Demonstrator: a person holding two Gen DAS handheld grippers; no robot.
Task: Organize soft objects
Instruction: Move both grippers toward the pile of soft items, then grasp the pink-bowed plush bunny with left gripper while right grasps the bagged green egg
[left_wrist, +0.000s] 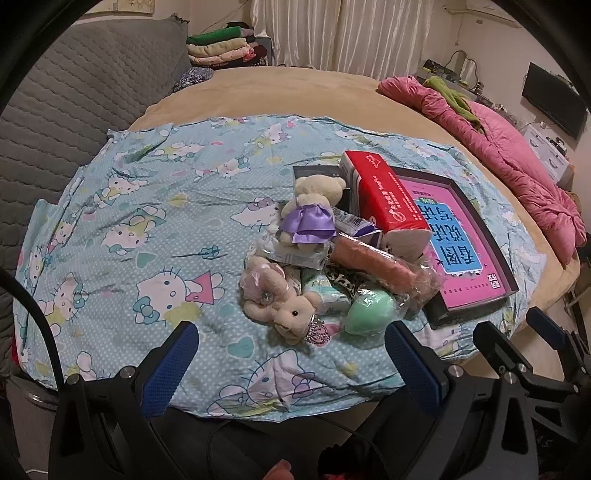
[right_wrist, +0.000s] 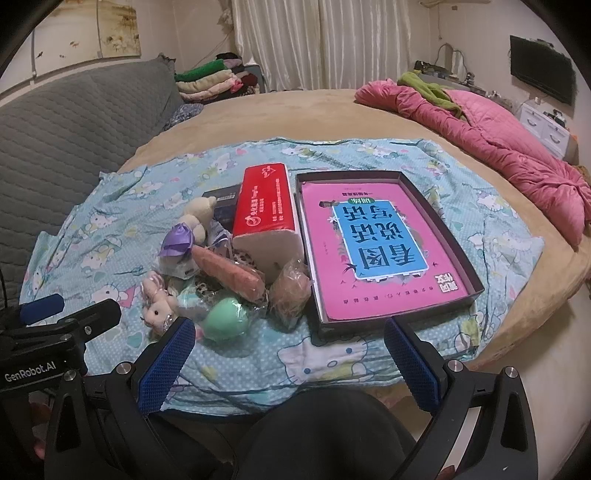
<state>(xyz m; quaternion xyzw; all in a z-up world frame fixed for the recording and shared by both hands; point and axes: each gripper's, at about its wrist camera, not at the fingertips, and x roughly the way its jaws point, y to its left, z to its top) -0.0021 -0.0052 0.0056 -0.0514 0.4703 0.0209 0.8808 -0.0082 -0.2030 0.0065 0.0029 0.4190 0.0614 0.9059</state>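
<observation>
A pile of soft things lies on a Hello Kitty sheet (left_wrist: 147, 229): a beige bear in a purple dress (left_wrist: 312, 210), a small plush bunny (left_wrist: 284, 306), a green sponge ball in wrap (left_wrist: 369, 312), a pink roll in plastic (left_wrist: 376, 267) and a red tissue pack (left_wrist: 384, 203). A dark open box (right_wrist: 439, 236) with a pink book (right_wrist: 373, 251) in it lies to the right. My left gripper (left_wrist: 291, 354) is open just before the bunny and ball. My right gripper (right_wrist: 290, 347) is open before the box's near edge. Both are empty.
The sheet covers a tan bed (right_wrist: 295, 114). A pink quilt (right_wrist: 498, 147) lies at the right. A grey quilted sofa back (left_wrist: 74, 92) stands at the left, with folded clothes (left_wrist: 225, 46) behind. The right gripper's body (left_wrist: 517, 362) shows at the lower right of the left wrist view.
</observation>
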